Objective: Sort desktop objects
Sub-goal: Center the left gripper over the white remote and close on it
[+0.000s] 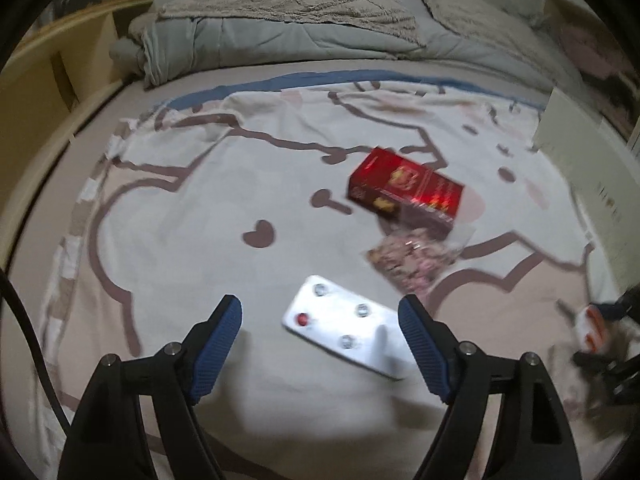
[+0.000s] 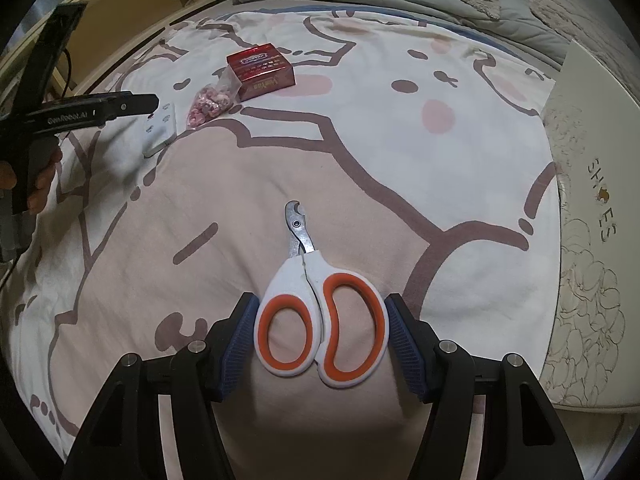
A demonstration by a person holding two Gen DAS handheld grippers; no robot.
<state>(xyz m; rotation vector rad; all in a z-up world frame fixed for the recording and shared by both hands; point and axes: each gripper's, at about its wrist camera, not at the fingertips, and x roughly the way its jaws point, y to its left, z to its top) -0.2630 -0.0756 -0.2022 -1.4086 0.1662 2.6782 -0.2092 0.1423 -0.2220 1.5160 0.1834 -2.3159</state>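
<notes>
Cartoon-print blanket is spread under everything; white-orange clippers are clamped by right gripper. Left gripper is spread wide, empty, above white remote.

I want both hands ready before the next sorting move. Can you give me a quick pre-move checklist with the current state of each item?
1. Right tongs clamped on the nail clippers: ok.
2. Left tongs open, nothing between the pads: ok.
3. White switch plate lies free ahead of the left tongs: ok.
4. Red box clear of the bead bag: not ok, they touch.
5. Shoe box ready to receive items: cannot tell.
</notes>
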